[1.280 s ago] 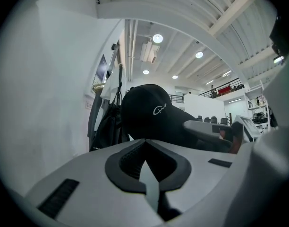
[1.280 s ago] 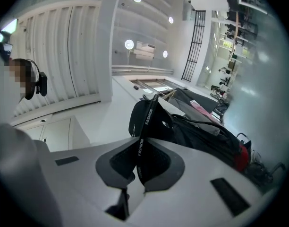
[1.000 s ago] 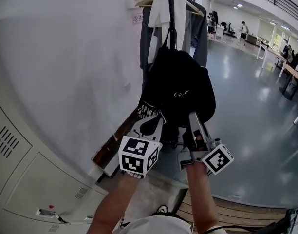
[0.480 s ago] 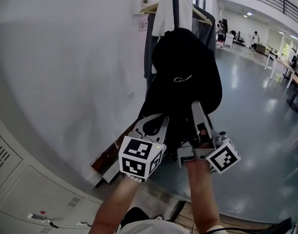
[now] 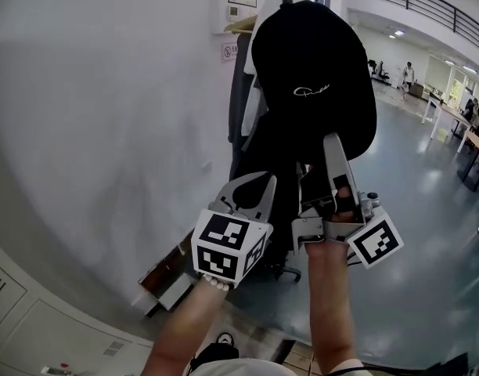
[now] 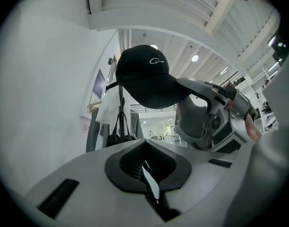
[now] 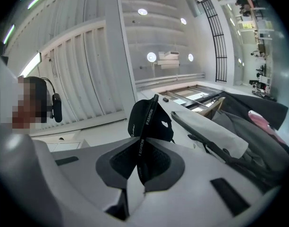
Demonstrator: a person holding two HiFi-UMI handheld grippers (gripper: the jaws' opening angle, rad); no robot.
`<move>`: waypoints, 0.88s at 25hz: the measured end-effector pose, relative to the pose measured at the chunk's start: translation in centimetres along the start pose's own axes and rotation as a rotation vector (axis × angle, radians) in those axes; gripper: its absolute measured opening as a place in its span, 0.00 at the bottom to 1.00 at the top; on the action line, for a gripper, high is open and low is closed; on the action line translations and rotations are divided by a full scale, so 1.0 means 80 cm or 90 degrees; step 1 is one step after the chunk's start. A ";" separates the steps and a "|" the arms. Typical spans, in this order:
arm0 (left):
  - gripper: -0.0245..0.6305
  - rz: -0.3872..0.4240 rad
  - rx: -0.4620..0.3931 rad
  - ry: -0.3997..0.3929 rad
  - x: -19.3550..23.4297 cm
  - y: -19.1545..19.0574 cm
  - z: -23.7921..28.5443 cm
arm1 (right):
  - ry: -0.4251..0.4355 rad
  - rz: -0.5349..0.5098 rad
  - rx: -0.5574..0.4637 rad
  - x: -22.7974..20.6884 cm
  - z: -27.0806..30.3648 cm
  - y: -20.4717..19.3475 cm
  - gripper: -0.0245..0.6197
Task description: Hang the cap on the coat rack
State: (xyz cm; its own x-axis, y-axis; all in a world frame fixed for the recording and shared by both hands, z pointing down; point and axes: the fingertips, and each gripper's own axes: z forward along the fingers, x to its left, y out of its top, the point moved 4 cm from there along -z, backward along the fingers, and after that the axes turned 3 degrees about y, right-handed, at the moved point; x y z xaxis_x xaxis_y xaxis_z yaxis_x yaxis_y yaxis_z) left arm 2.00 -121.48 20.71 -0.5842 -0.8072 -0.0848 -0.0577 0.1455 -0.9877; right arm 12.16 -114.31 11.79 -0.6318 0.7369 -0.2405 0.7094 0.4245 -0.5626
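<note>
Cap [image 5: 314, 77] pinched in my right gripper [image 5: 333, 151], left gripper [image 5: 251, 185] closed, empty; I'd raise it above the rack [image 6: 121, 98], then lower gently

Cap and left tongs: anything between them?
Nothing. In the left gripper view the left tongs are shut and empty, with bare air up to the cap, which the right tongs hold.

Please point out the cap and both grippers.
cap [image 5: 302, 49]: head view, the crown
right gripper [image 7: 139, 167]: right gripper view, between its tips, shut on the cap
left gripper [image 6: 147, 174]: left gripper view, between its shut tips
</note>
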 end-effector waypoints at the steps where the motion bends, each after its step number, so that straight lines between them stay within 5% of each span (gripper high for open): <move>1: 0.04 0.004 -0.005 -0.003 0.004 0.006 0.007 | 0.008 -0.001 -0.006 -0.002 0.009 0.004 0.07; 10: 0.04 0.022 -0.036 -0.012 0.074 0.042 0.106 | 0.060 -0.006 -0.037 -0.075 0.105 0.017 0.07; 22: 0.04 0.025 -0.020 -0.027 0.075 0.019 0.103 | 0.025 0.048 -0.068 -0.124 0.091 0.013 0.07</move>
State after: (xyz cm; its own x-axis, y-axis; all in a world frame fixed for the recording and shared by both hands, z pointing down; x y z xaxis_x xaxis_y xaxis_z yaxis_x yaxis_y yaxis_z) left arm 5.11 -130.80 17.59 -0.5519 -0.8237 -0.1301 -0.0602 0.1950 -0.9790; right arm 16.86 -125.01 7.82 -0.5647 0.7877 -0.2461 0.7843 0.4194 -0.4571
